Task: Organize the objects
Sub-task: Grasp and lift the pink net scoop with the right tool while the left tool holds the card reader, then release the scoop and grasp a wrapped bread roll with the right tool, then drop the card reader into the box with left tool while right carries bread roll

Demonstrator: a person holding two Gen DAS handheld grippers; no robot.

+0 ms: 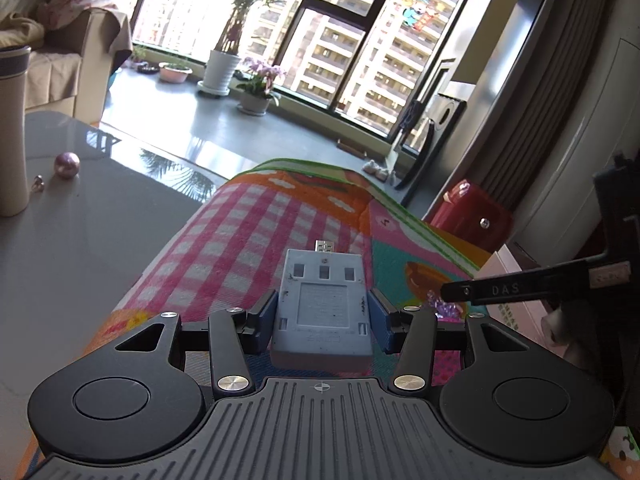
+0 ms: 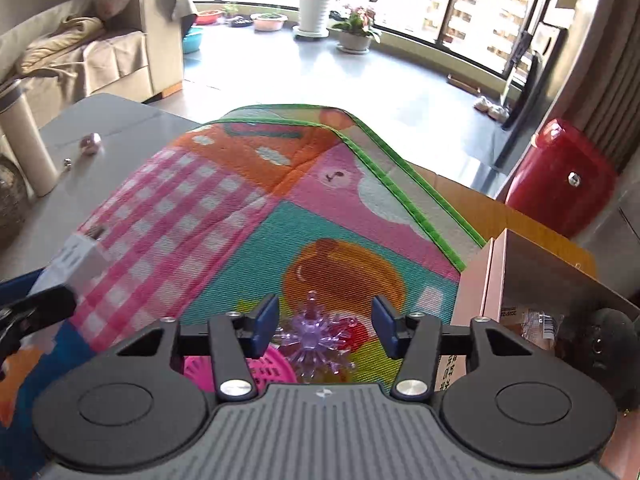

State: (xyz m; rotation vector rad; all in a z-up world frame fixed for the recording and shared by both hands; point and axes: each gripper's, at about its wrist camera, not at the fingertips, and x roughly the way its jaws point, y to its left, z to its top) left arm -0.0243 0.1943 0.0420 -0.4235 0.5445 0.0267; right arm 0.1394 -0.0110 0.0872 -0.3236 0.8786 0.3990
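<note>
My left gripper (image 1: 323, 310) is shut on a flat pale-blue battery pack (image 1: 322, 304) with a small plug at its far end, held above the colourful play mat (image 1: 240, 232). The pack also shows at the left edge of the right wrist view (image 2: 76, 260). My right gripper (image 2: 325, 320) is open, its blue pads on either side of a purple spiky plastic toy (image 2: 316, 338) lying on the mat, not touching it. A pink round disc (image 2: 268, 368) lies just left of the toy. An open pink cardboard box (image 2: 532, 292) stands at the right.
A grey table (image 1: 80, 220) on the left holds a cream tumbler (image 1: 12, 132), a pink ball (image 1: 67, 165) and a small metal bit. A red case (image 2: 560, 176) stands behind the box. A sofa and potted plants are farther back.
</note>
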